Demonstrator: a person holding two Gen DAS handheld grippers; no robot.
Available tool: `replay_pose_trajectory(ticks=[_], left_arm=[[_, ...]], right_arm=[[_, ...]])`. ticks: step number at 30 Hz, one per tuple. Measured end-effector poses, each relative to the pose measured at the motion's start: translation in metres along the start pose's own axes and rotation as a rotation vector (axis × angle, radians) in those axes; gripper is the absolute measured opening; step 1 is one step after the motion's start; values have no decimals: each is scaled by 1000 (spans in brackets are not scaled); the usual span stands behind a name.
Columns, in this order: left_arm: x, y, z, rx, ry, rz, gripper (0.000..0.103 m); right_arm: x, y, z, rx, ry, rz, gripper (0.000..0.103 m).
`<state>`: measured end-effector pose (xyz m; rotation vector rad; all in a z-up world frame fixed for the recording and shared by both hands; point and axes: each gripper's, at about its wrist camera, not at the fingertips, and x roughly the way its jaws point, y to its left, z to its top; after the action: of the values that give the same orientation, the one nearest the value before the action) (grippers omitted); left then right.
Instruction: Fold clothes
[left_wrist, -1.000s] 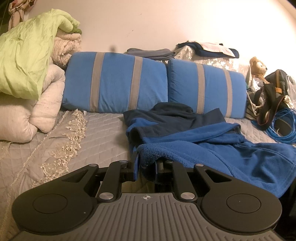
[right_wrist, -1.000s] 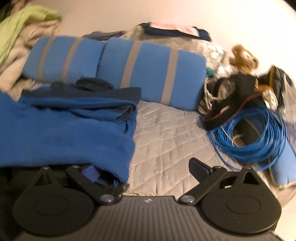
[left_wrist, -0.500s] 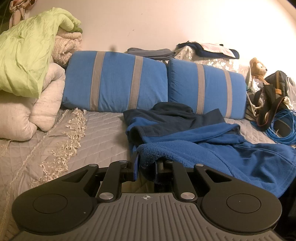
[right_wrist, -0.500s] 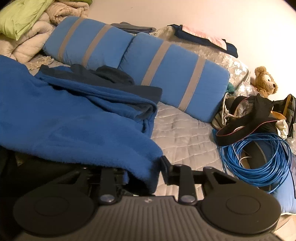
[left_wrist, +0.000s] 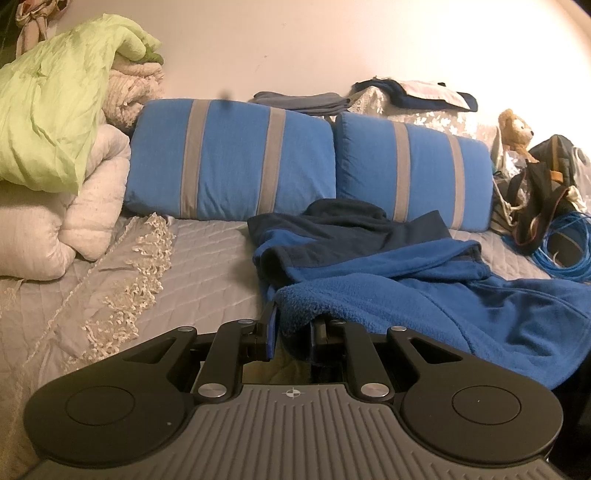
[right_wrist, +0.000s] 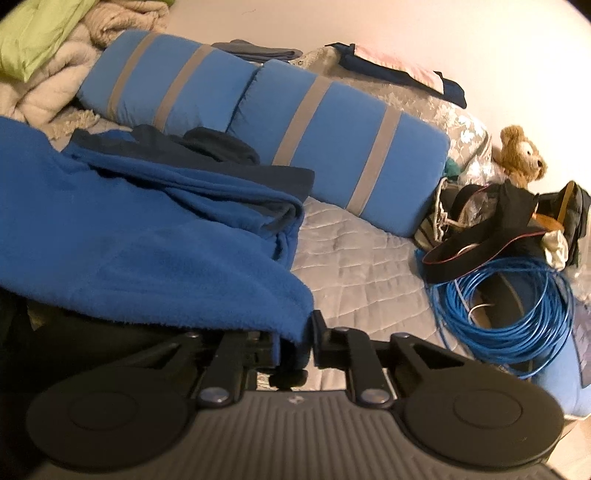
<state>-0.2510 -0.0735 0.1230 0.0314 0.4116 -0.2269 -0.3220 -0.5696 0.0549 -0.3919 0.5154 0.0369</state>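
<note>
Though label-free, blue fleece garment (left_wrist: 424, 295) on bed (left_wrist: 207, 266).

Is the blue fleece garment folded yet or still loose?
Still loose. The blue fleece garment lies rumpled across the bed, a dark sleeve bunched on top, no neat fold; the near hem is pinched at both ends.

No words, brands or numbers can be read; each gripper body bears only a small mark, illegible here
</note>
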Motion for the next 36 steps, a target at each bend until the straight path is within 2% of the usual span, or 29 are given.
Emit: replay_pose_trajectory(ticks=[5,15,21,25,28,36], left_arm=[[-1,-6,2,76,6,19,17],[-2,-16,9,353,21,66,17],[-6,-21,14,522,15,103,17],[-5,-27,20,636,24,123,17],[-1,-30,27,736,45,126,17],[9,-34,36,943,111,97,18]], right_arm=[[-3,8,2,-117,3,-25,10],[-6,26,-3,-459,-19,-86,9],[-10,17,9,-518,-37,-111,9],[-12,5,25,-516,-33,-88,9],[-10,-3,38,-565,-22,-64,9],[-3,-17,73,-784,29,26,11]])
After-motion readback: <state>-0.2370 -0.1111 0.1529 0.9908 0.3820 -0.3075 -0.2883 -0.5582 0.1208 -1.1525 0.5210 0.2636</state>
